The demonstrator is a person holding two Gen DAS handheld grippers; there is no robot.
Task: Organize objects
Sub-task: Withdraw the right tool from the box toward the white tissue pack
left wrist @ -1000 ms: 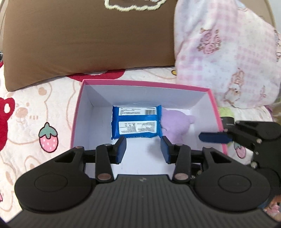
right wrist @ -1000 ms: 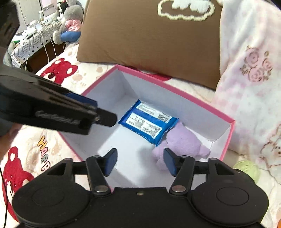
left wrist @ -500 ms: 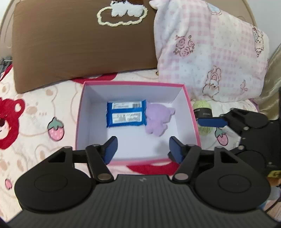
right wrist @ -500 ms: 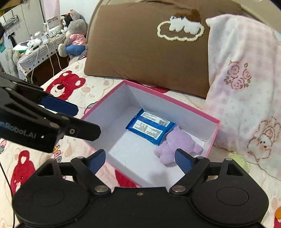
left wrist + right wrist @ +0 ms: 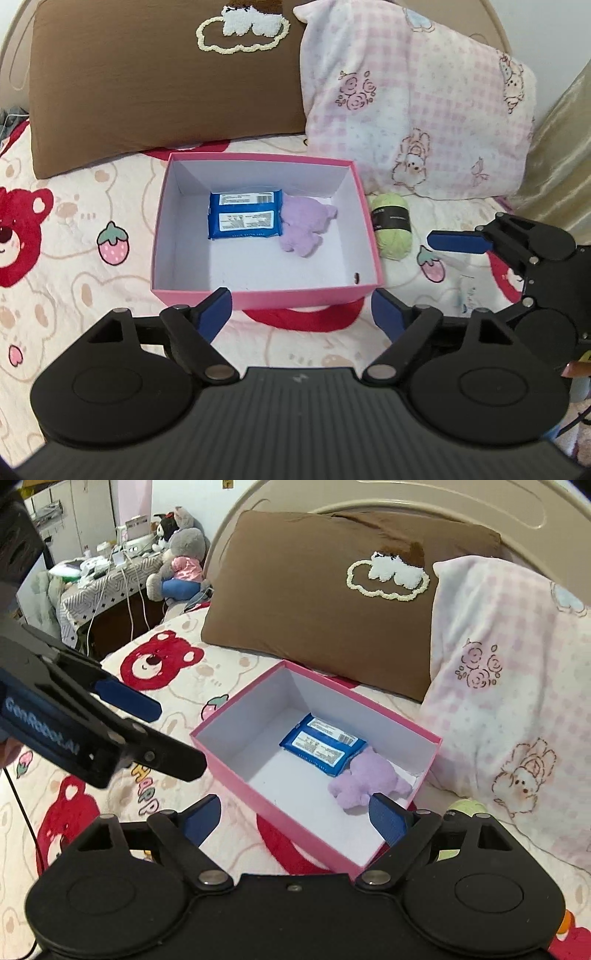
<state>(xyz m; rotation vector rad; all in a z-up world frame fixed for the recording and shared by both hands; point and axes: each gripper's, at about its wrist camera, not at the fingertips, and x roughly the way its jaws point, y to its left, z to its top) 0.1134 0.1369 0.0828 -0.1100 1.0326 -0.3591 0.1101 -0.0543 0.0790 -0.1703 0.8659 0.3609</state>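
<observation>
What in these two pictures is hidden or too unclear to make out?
- Green yarn ball: right wrist view, mostly behind the right gripper's finger.
- Blue packet: both views, label print too small to read.
- Small dark speck inside the pink box: left wrist view, too small to identify.
- Desk clutter: right wrist view, too far and blurred.

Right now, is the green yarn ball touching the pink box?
Cannot tell. In the left wrist view the green yarn ball sits right against the pink box wall's outline, with no clear gap or contact visible.
</observation>
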